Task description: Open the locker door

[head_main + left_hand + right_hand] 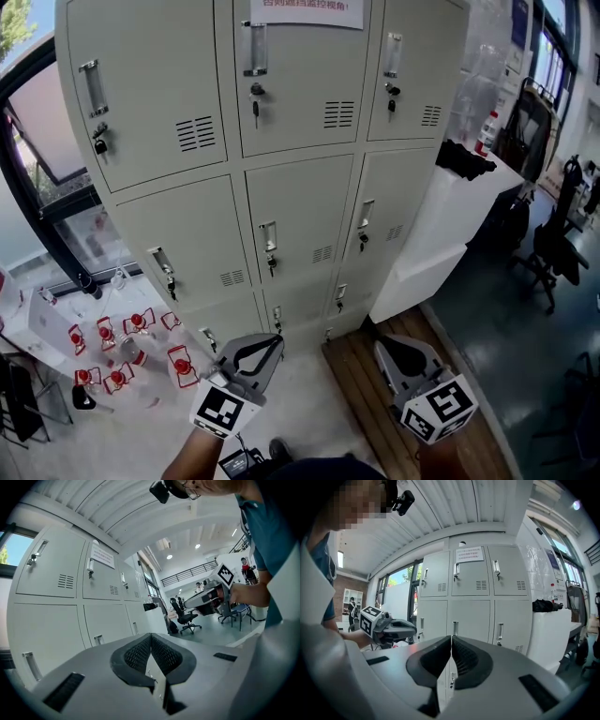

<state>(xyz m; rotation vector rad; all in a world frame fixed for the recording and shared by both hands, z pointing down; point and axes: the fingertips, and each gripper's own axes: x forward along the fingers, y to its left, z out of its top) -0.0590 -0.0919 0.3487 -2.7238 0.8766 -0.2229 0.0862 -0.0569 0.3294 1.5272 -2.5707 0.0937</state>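
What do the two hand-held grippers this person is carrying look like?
Both the left hand-held gripper and right hand-held gripper have light grey bodies, black ribbed pads and a white cube with black square markers. The person wears a teal shirt.

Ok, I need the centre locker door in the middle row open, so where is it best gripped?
Take the upright metal handle near the door's left edge, just above the key. Come straight from the front, one jaw each side of the handle. The vents sit at the opposite edge, so hinges are probably there.
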